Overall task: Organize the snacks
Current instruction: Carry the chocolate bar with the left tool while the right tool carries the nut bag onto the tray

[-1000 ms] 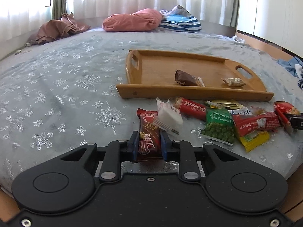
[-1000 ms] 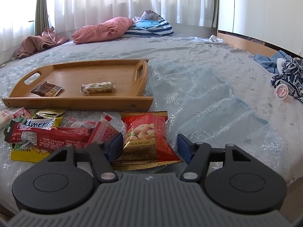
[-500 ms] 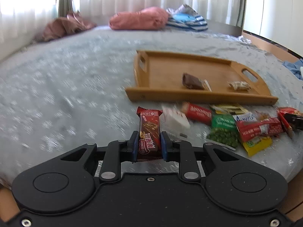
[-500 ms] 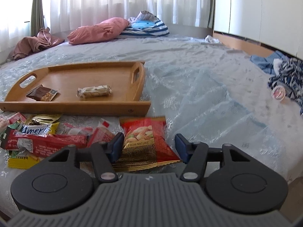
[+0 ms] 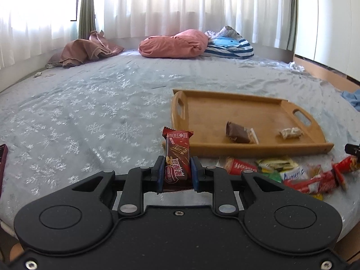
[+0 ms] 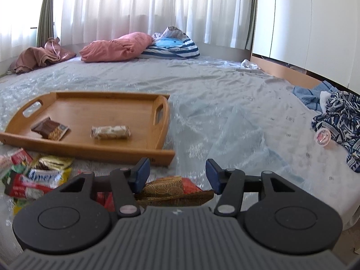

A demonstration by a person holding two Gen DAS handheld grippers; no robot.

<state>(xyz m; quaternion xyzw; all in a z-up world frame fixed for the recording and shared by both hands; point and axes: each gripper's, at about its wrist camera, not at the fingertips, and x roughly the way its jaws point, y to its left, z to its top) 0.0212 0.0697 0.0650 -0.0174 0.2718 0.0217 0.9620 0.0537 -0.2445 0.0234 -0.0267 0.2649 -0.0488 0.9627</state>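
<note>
My left gripper (image 5: 176,173) is shut on a dark red wafer bar (image 5: 177,150), held upright above the bedspread, left of the wooden tray (image 5: 247,148). On the tray lie a brown chocolate packet (image 5: 239,132) and a pale nougat bar (image 5: 290,132). Several loose snack packets (image 5: 281,173) are heaped before the tray's front rim. My right gripper (image 6: 176,174) hovers near the tray's (image 6: 90,153) right front corner, its jaws closing. A red and gold peanut packet (image 6: 171,186) lies just under and between them, with no pad visibly pressing on it. The gripper body hides much of it.
A pink pillow (image 5: 173,46), a striped cushion (image 5: 229,47) and a brown cloth (image 5: 87,51) lie at the far side of the bed. Patterned clothes (image 6: 339,117) and a small round pink cup (image 6: 323,137) are at the right. White cupboards (image 6: 303,22) stand behind them.
My left gripper has risen, lifting the wafer bar off the snack heap. My right gripper has also risen, its jaws have narrowed, and the peanut packet now shows lower, mostly behind the gripper body.
</note>
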